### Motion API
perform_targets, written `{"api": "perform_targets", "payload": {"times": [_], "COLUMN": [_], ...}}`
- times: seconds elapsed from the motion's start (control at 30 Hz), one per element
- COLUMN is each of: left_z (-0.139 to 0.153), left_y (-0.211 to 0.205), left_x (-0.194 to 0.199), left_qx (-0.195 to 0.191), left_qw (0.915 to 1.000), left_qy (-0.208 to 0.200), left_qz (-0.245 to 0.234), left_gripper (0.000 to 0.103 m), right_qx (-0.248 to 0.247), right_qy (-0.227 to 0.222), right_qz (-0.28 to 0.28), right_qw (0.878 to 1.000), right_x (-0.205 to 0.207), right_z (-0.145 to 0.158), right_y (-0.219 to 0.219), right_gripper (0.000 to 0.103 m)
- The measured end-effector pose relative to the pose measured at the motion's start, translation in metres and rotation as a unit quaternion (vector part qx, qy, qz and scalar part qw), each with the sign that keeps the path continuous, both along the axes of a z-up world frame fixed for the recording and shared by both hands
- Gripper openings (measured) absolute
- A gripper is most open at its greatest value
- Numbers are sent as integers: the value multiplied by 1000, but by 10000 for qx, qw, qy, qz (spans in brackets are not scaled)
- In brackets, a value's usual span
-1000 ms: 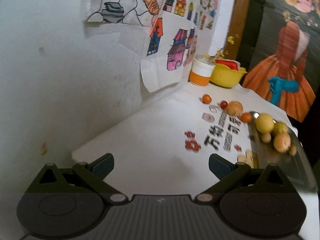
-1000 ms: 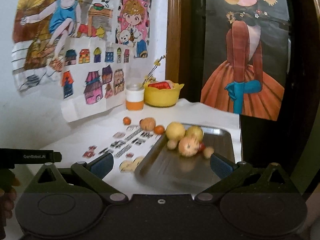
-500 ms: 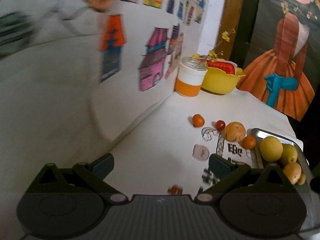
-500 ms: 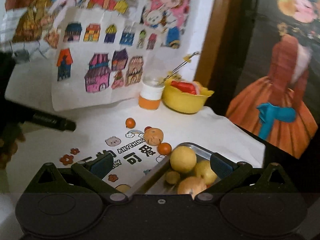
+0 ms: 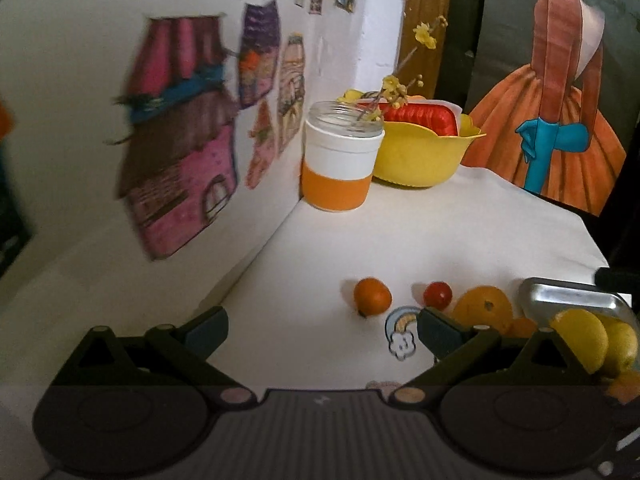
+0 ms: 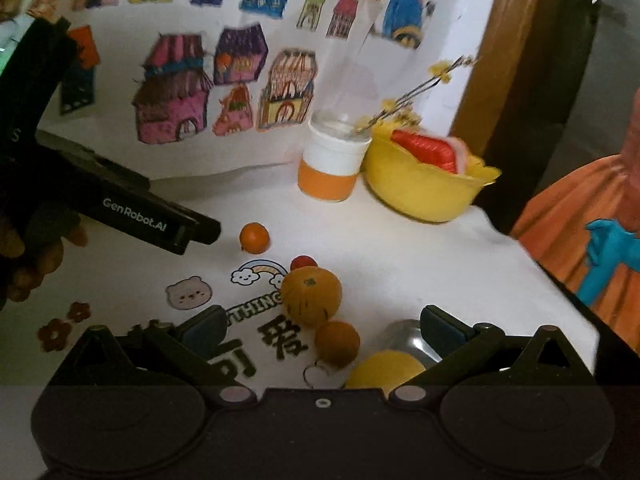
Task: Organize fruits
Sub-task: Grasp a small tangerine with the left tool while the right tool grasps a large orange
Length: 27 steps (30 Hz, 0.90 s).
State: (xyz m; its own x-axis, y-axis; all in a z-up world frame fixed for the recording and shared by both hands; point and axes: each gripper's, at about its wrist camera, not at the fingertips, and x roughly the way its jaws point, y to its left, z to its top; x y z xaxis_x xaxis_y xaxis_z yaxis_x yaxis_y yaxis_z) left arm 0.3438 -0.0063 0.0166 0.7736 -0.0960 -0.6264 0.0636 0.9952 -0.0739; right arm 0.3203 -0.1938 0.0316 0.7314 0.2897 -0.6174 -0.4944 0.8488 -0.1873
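In the left wrist view my left gripper (image 5: 322, 330) is open and holds nothing. Just ahead of it a small orange (image 5: 372, 296) lies on the white table, and a cherry tomato (image 5: 438, 295) and a larger orange (image 5: 484, 310) sit near the right fingertip. A metal tray (image 5: 568, 294) at the right holds yellow fruits (image 5: 580, 344). My right gripper (image 6: 322, 328) is open too, low over a large orange (image 6: 311, 295), a smaller orange (image 6: 337, 343) and a yellow fruit (image 6: 384, 368) at the tray corner (image 6: 404, 336). The left gripper (image 6: 196, 232) points at the far small orange (image 6: 255, 237).
A glass jar with an orange band (image 5: 340, 160) and a yellow bowl (image 5: 420, 156) with something red in it stand at the back by the wall. Drawings hang on the wall (image 6: 180, 92). A hand (image 6: 24, 256) holds the left gripper. The table edge (image 6: 560, 280) runs along the right.
Both grippers have moved forward towards the back of the table, so the loose fruits, jar and bowl are now much nearer. Both stay open and empty.
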Motion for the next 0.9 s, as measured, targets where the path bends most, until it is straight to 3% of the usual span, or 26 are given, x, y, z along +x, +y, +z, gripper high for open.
{"api": "perform_targets", "payload": {"times": [0.4, 0.53, 0.9], "left_z": [-16, -19, -26], "left_y": [-1, -2, -6], "left_x": [32, 35, 42], "left_qx": [-444, -454, -460], "left_qw": [9977, 9971, 9961], "left_qy": [36, 22, 63], "left_qz": [-511, -605, -755], "left_gripper": [102, 102, 79], "right_qx": [149, 200, 38], "right_qy": [648, 737, 696], "right_qz": [199, 156, 419], "right_qw": [9976, 9970, 9967], "right_x": [45, 52, 61], "right_z": [-20, -22, -21], "right_y": [2, 1, 15], "right_gripper": [101, 94, 72]}}
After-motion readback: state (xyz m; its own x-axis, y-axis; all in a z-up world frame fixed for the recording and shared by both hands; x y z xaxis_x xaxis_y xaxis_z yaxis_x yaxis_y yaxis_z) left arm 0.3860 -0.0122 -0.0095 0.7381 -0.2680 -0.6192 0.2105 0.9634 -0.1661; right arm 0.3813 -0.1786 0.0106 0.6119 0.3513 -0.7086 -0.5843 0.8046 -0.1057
